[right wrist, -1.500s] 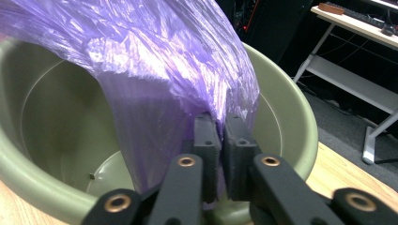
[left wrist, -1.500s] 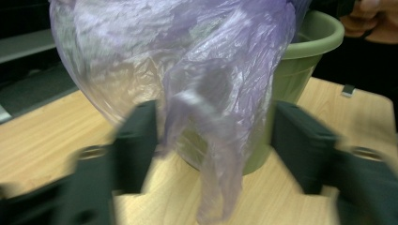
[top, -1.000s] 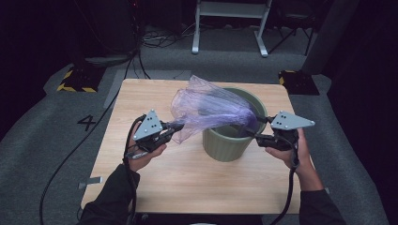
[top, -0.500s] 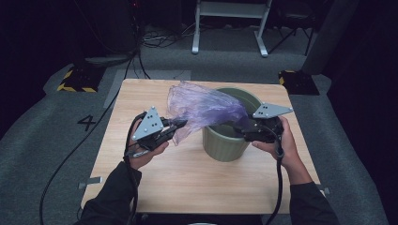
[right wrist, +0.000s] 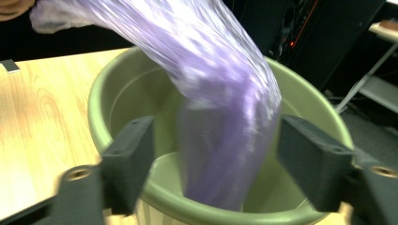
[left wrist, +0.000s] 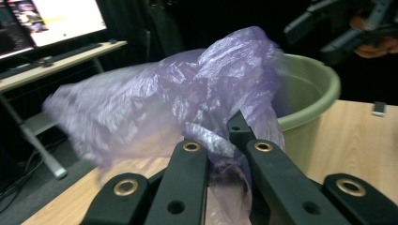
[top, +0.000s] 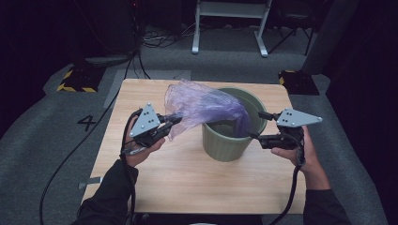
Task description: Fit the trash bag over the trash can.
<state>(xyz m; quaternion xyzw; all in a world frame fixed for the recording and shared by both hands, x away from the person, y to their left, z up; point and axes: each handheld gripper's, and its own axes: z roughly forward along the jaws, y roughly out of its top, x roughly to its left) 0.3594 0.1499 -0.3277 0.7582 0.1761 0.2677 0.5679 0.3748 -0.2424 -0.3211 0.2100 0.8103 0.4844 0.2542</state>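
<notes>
A crumpled purple plastic bag (top: 202, 105) stretches from my left gripper (top: 172, 123) across the rim of a green bucket (top: 230, 145), and its far end hangs down inside. In the left gripper view my left gripper (left wrist: 225, 150) is shut on a bunched edge of the bag (left wrist: 187, 98), with the bucket (left wrist: 314, 93) just behind. My right gripper (top: 259, 125) hovers at the bucket's right rim. In the right gripper view my right gripper (right wrist: 216, 159) is wide open, one jaw on each side of the hanging bag (right wrist: 225, 140), above the bucket (right wrist: 126, 93).
The bucket stands right of centre on a wooden table (top: 187, 187). On the grey floor behind lie black cables, yellow-black striped blocks (top: 75, 79) and white stand legs (top: 230, 28). A lit monitor (left wrist: 51, 18) sits on a side desk.
My right gripper swung in over the bucket rim, let go of the bag and drew back a little to the right. The bag's right end dropped into the bucket. The left gripper stayed put.
</notes>
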